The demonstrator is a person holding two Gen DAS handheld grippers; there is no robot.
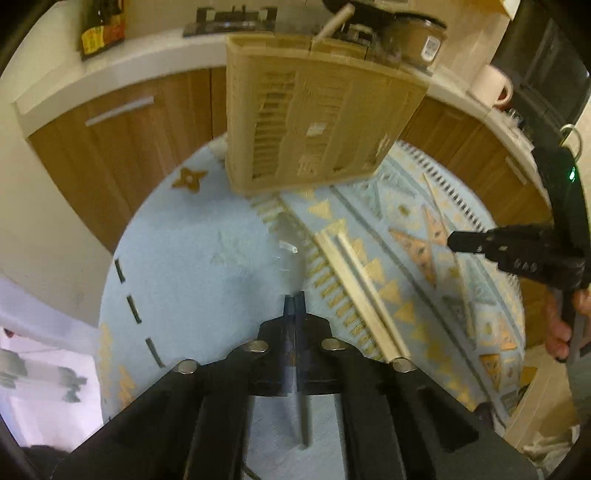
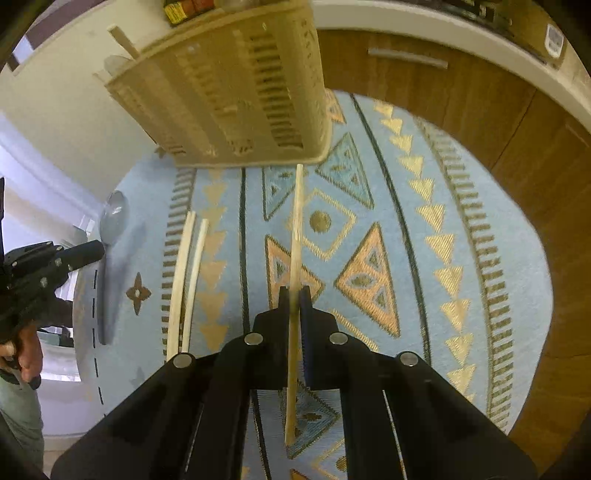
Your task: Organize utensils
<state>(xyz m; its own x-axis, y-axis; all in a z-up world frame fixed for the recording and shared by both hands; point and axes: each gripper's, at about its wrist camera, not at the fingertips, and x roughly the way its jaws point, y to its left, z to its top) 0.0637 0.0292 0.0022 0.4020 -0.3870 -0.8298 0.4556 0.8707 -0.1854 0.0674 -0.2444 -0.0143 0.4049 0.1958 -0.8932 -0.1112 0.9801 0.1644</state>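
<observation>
My left gripper (image 1: 294,299) is shut on a grey spoon (image 2: 112,218), held by its handle (image 1: 304,417) above the light blue patterned mat (image 1: 192,266). The bowl points forward and looks blurred in the left wrist view. In the right wrist view my right gripper (image 2: 294,291) is shut on a single pale wooden chopstick (image 2: 297,229), whose tip reaches toward the base of the beige slotted utensil basket (image 2: 236,96). Two more chopsticks (image 2: 188,277) lie side by side on the mat between the grippers. The basket (image 1: 314,122) stands at the mat's far edge with a wooden handle (image 1: 334,22) sticking out.
Wooden cabinet doors (image 1: 122,147) under a white counter (image 1: 147,59) curve round behind the mat. On the counter stand a stove (image 1: 229,22), a bottle (image 1: 99,33), a jar (image 1: 421,40) and a white mug (image 1: 493,86). A person's hand (image 1: 561,328) holds the right gripper (image 1: 452,242).
</observation>
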